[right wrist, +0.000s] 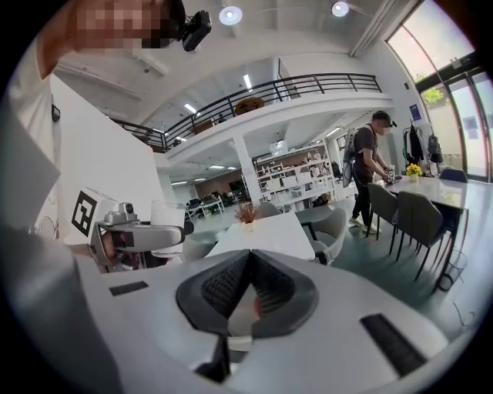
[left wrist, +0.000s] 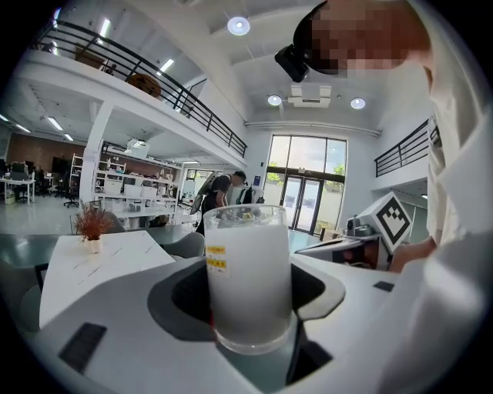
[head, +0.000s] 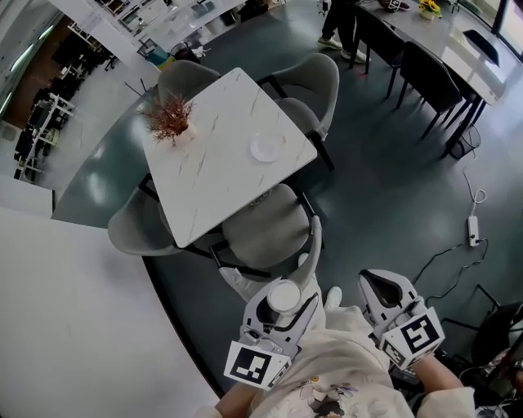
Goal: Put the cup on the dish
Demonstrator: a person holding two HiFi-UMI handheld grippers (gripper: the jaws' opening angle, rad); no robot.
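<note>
Our left claw [left wrist: 250, 319] grasped the cup [left wrist: 248, 265] upright, well apart from the dish [head: 266, 148] lying on the counter [head: 208, 184]. Our right claw [right wrist: 248, 296] was clenched, jaws together.

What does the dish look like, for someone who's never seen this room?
Find the white marble square table among grey chairs. The dish is the small round white saucer near its right corner, flat, unlike the bushy reddish potted plant.

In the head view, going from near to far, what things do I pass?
First the frosted white cup → grey padded chair → round white dish → standing person, far away.
</note>
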